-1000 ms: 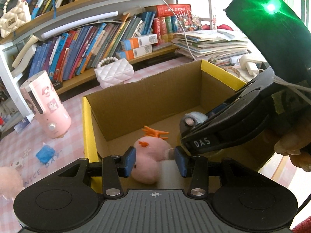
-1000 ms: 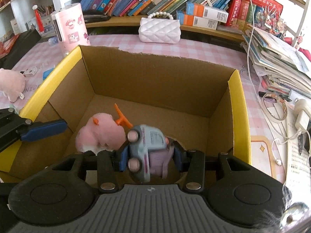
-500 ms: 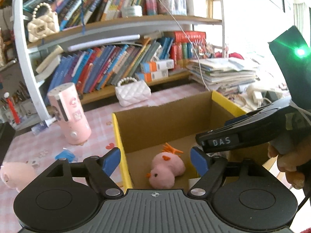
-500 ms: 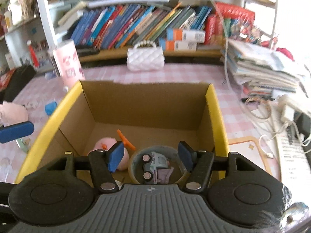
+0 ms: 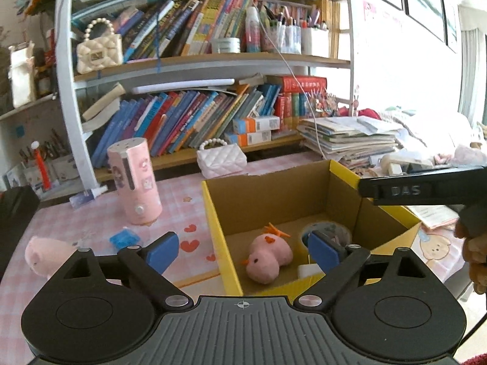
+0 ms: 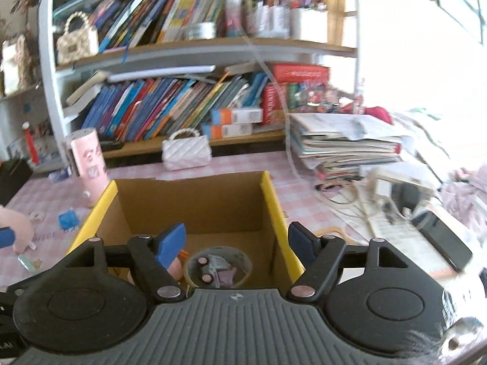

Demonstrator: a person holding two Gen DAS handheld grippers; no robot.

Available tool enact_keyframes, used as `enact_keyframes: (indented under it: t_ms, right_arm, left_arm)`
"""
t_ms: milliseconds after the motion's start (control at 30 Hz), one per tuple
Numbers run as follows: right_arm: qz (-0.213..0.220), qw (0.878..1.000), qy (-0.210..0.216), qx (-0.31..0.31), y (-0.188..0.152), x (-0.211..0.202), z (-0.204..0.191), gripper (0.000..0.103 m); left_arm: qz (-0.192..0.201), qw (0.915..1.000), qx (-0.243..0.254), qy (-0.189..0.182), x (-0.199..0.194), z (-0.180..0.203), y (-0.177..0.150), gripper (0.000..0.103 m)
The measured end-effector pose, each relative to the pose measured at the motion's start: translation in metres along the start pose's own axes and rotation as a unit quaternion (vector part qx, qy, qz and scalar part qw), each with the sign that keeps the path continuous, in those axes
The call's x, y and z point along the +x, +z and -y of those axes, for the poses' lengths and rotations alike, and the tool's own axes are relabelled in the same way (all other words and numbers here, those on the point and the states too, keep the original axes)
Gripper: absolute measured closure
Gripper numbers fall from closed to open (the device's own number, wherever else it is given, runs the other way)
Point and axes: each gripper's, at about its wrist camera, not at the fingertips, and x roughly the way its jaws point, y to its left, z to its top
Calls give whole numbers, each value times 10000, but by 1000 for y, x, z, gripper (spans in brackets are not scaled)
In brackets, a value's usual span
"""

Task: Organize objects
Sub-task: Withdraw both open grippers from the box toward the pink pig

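Observation:
A cardboard box with yellow rims [image 5: 214, 222] [image 6: 272, 200] stands on the pink checked table. Inside lie a pink plush chick [image 5: 268, 257] [image 6: 176, 269] and a small toy car [image 6: 214, 270] resting in a roll of tape [image 5: 327, 231] [image 6: 240, 257]. My left gripper [image 5: 243, 251] hovers above the box's near left corner, jaws opening, nothing between them. My right gripper [image 6: 237, 241] hangs over the box's near side, jaws also opening and empty. Its body [image 5: 426, 188] crosses the right of the left wrist view.
A pink cylinder [image 5: 135, 179], a blue packet [image 5: 124, 238], a pink plush [image 5: 45, 255] and a white quilted purse [image 5: 220, 158] sit on the table. Bookshelves [image 5: 188, 121] stand behind. Stacked papers [image 6: 341, 143], cables and a black phone [image 6: 441, 238] crowd the right.
Both grippers let go and opened: the left released the pink chick, the right released the toy car into the tape roll. Both have drawn back and up from the box.

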Motion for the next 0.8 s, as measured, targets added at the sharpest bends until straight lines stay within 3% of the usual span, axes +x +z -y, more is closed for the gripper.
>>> enact_keyframes:
  t_ms: [133, 333, 533, 800]
  right_arm:
    - [-69, 9996, -236, 146, -18, -18, -1, 27]
    - [-632, 9966, -449, 283, -54, -33, -17, 27]
    - [-1092, 9926, -465, 242, -83, -42, -43, 26]
    - [-1444, 9893, -175, 88, -109, -58, -79, 23]
  left_arm:
    - [-68, 9999, -119, -42, -10, -9, -13, 8]
    - [-337, 9994, -106, -41, -23, -19, -38, 8]
    - [-705, 9974, -172, -15, -38, -32, -60, 8]
    - [-1028, 9944, -227, 133, -59, -53, -84, 8]
